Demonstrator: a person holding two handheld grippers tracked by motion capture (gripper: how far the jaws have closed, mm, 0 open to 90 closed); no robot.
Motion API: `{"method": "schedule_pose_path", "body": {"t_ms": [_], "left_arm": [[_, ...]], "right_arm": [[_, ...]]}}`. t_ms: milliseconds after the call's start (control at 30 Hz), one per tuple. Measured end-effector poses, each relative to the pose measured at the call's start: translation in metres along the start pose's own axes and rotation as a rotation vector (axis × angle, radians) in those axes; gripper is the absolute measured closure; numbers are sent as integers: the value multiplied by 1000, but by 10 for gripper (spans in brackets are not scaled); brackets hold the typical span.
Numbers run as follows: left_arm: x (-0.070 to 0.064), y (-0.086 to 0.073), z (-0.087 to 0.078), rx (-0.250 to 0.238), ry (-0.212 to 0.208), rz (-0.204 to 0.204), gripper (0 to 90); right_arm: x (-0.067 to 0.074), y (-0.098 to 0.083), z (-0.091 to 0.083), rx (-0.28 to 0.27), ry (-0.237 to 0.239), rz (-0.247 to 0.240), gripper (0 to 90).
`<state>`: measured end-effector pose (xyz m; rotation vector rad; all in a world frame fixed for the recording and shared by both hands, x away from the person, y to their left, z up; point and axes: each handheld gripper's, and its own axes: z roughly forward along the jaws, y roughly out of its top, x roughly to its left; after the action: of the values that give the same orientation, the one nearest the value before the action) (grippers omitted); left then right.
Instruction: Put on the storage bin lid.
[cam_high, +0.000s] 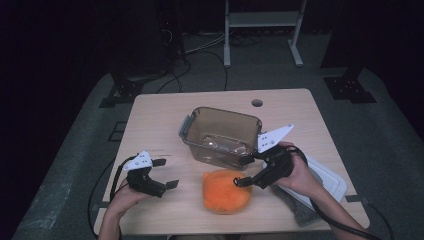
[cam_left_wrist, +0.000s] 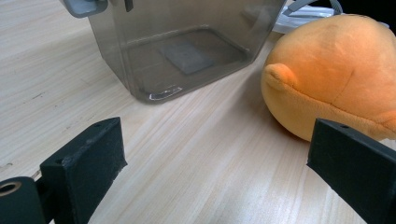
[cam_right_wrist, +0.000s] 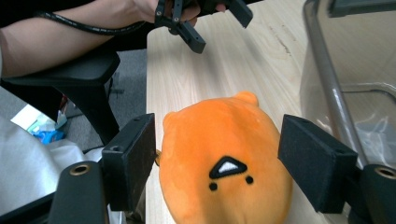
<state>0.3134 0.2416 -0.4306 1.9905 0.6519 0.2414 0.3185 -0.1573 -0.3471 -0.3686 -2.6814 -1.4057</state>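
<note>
While cropped below, plush (cam_right_wrist: 224, 158) sits between right gripper (cam_right_wrist: 219, 163) jaws.

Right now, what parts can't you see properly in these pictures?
- The orange plush toy: its lower part is cut off by the bottom edge in the right gripper view, and its face is turned away in the high view.
- The white lid: partly hidden under the person's right hand and the right claw in the high view.
- The clear box: its top is cut off in the left gripper view.

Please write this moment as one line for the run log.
right gripper: open, fingers either side of orange plush toy | left gripper: open, holds nothing | clear container: upright, beside toy
</note>
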Motion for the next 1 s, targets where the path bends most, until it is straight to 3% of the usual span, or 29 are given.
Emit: {"method": "schedule_pose_path", "body": {"t_ms": [433,1000], "left_arm": [[0,0,0,-2,1,-3,31],[0,0,0,-2,-1,0,31]], "right_arm": [[-4,5,31,33,33,-19,266],[-9,1,51,75,30,-21,265]]}}
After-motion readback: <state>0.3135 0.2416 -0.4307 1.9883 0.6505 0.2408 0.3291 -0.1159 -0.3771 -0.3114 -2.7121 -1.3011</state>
